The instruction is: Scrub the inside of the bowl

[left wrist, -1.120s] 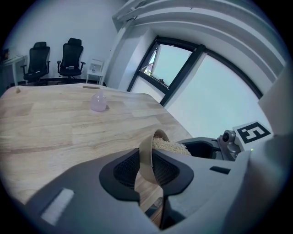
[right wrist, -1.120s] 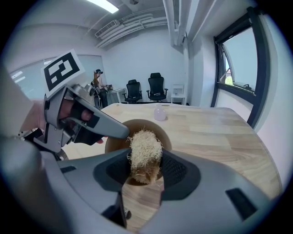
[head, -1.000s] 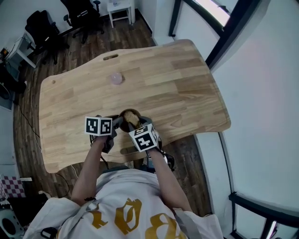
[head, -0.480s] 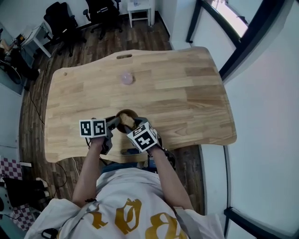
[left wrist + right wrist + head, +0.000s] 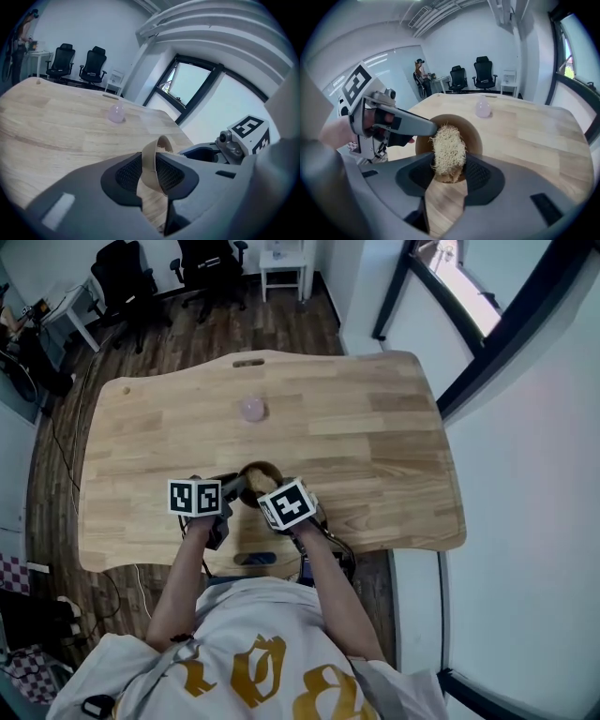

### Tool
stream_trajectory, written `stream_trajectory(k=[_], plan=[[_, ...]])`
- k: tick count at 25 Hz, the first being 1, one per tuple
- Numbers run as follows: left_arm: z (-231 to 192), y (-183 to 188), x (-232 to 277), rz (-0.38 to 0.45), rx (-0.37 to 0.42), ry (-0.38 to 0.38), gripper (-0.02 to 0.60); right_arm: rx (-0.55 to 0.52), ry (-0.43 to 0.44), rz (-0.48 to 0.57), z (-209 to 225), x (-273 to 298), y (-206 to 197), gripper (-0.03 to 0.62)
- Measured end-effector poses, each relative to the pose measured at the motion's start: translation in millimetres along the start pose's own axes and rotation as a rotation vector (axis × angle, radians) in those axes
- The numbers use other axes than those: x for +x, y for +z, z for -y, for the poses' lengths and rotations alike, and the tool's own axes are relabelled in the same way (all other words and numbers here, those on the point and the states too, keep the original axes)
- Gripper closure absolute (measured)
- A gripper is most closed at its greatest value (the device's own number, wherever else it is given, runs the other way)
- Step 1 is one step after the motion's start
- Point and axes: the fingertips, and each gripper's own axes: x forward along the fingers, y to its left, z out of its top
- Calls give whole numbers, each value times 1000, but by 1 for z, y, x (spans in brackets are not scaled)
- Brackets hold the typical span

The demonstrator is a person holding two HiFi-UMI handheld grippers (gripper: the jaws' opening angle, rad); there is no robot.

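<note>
Head view hangs high, looking steeply down on the whole table (image 5: 375, 427); left gripper view crouches close at the bowl (image 5: 149, 161), facing the window (image 5: 187, 89); right gripper view peers close into it, chairs (image 5: 483, 70) beyond; all three share the bowl.

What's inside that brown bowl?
A straw-coloured scrubber, pinched in the right gripper, sits inside the bowl. Part of the inner wall shows around it. The patch of bowl behind the scrubber is covered, so nothing there can be seen.
</note>
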Motion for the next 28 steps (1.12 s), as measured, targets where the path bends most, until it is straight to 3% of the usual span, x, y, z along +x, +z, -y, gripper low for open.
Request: stream_trajectory(k=[3, 9, 14, 20, 28], plan=[[-2, -4, 8, -9, -42, -24, 506, -61, -50, 2, -2, 2, 2, 422], [-11, -21, 23, -69, -32, 14, 505, -307, -100, -278, 1, 22, -25, 422], [-20, -36, 33, -115, -56, 19, 506, -350, -97, -184, 0, 37, -18, 422], [-28, -29, 36, -80, -160, -17, 511, -412, -113, -22, -1, 39, 3, 422], [-34, -33, 38, -104, -161, -19, 514, -471, -98, 0, -1, 50, 1, 421]])
